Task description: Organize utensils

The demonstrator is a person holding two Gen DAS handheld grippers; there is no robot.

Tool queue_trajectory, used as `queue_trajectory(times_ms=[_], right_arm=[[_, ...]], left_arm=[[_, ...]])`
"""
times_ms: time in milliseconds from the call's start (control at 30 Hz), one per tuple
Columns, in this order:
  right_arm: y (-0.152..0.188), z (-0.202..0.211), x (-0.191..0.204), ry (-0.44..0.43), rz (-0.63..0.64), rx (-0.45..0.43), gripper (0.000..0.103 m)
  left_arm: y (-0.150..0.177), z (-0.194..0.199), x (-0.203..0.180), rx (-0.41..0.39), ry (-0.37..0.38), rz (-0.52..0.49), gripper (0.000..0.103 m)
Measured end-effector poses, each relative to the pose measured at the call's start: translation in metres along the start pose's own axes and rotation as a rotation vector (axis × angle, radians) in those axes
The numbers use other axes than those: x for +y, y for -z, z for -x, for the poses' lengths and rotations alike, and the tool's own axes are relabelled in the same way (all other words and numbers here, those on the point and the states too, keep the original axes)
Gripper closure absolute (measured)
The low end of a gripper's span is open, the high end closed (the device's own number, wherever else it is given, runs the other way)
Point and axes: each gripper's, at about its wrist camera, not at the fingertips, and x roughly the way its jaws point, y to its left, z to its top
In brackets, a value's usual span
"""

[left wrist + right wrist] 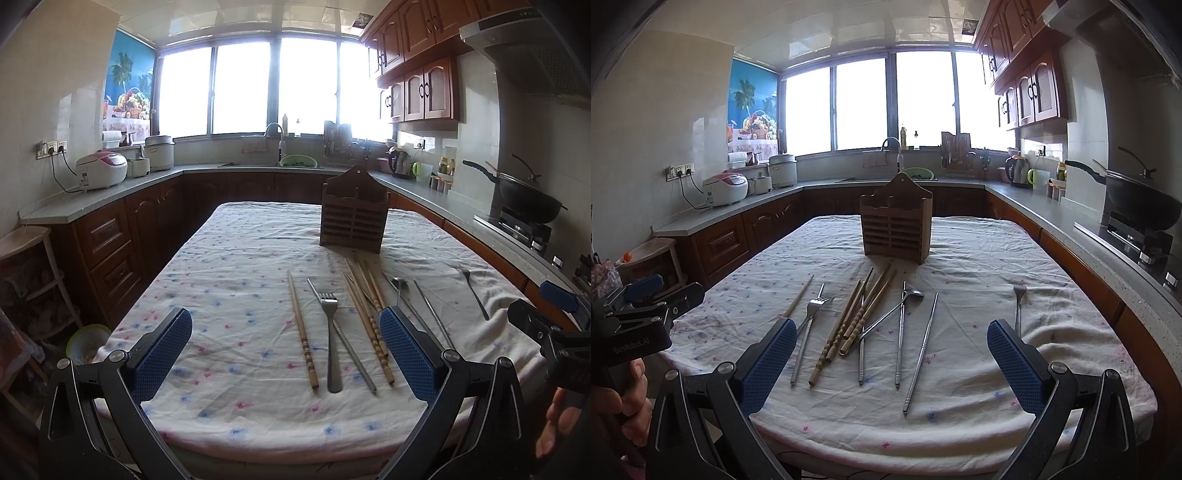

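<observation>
Left wrist view. We held the left gripper (286, 354) above the near edge of the table, its blue pads spread wide with nothing between them. On the flowered tablecloth (229, 295) lay the utensils: a lone wooden chopstick (303, 332), just to its right a fork (331, 339) resting across a thin metal chopstick (345, 338), then a loose bundle of wooden chopsticks (365, 306). Further right were a spoon (400, 283) and more metal sticks, and a second fork (474, 291) lay well apart near the right edge. The wooden utensil holder (354, 214) stood upright beyond them, apparently empty. The right gripper (557, 299) showed at the frame's right edge.

Right wrist view. The right gripper (892, 365) was likewise splayed wide and empty, near the table's front edge. The bundle of wooden chopsticks (860, 314) fanned out in front of the utensil holder (895, 225). The spoon (912, 293) crossed one metal stick, and a separate metal chopstick (921, 350) lay to its right.

Handling, as we judged it. Every piece was light and stiff, nothing fragile. The metal sticks looked thin and slick and sat flat on soft cloth, so the pads would need to press into the fabric and pinch across the shaft near mid-length. The wooden ones, with turned grooves at the handle end, should offer better purchase. The forks are best taken at the handle.
</observation>
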Motion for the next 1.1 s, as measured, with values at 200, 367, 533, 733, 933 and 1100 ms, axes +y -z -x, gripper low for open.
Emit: queue_trajectory(times_ms=[200,367,533,733,933,1100], right_arm=[[-0.001,0.001,-0.002,-0.001,-0.006,-0.004,0.000],[-0.001,0.001,-0.002,-0.001,-0.007,-0.004,0.000],[-0.001,0.001,-0.003,-0.001,-0.007,-0.002,0.000],[-0.001,-0.001,-0.003,-0.004,-0.011,0.003,0.000],[-0.006,-0.008,-0.011,-0.007,-0.036,0.016,0.000],[-0.011,-0.018,-0.018,-0.024,-0.054,0.030,0.000]], left_arm=[[0.000,0.000,0.000,0.000,0.000,-0.001,0.000],[0.000,0.000,-0.001,0.000,0.002,0.001,0.000],[0.000,0.000,-0.001,0.001,0.001,0.000,0.000],[-0.002,-0.005,0.004,0.012,-0.003,0.006,0.000],[-0.007,-0.018,0.010,0.045,-0.001,0.020,0.000],[-0.013,-0.038,0.015,0.101,0.010,0.028,0.000]])
